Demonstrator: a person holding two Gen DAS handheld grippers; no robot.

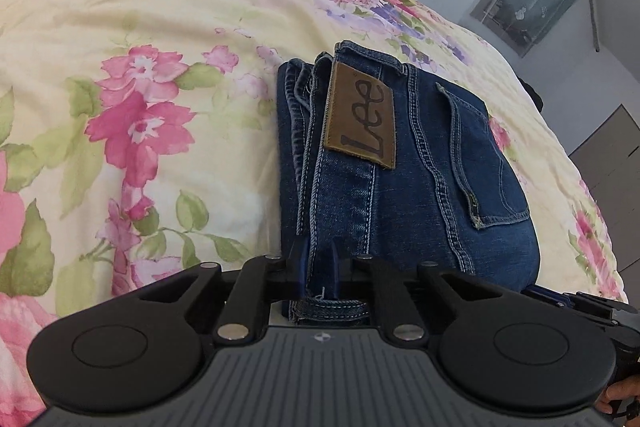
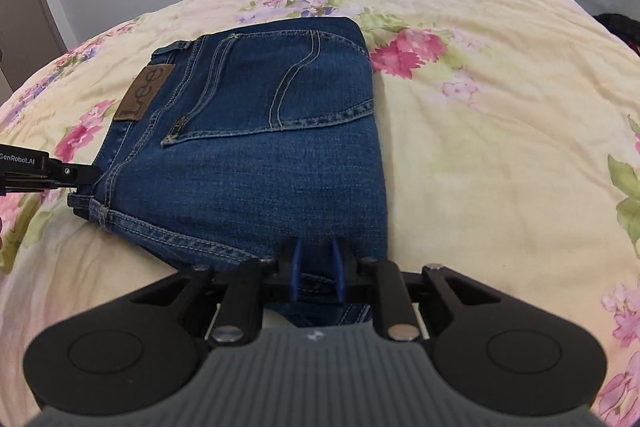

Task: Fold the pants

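**Claws at the near edge of a folded pair of jeans**

Claw first, from the left wrist view: the left claw has its two blue fingers a narrow gap apart, with the stacked waistband edge of the jeans running between them. Whether they pinch the denim or only straddle it, I cannot tell. The jeans lie on the floral bedspread as a compact bundle, leather brand patch and back pocket facing up, several layers showing along the left side.

From the right wrist view, the right claw sits at the near edge of the same bundle, its fingers likewise slightly apart with denim between them; again a firm grip cannot be confirmed. The left claw's tip touches the waistband corner on the left side. The bundle looks square and flat on the bedspread.

My judgement is that the folding is nearly or fully done, and the step in hand is settling and letting go. To do it well, part both claws fully before drawing back, so no layer gets dragged, and pull straight out along the bed rather than upward, or the top fold may lift.
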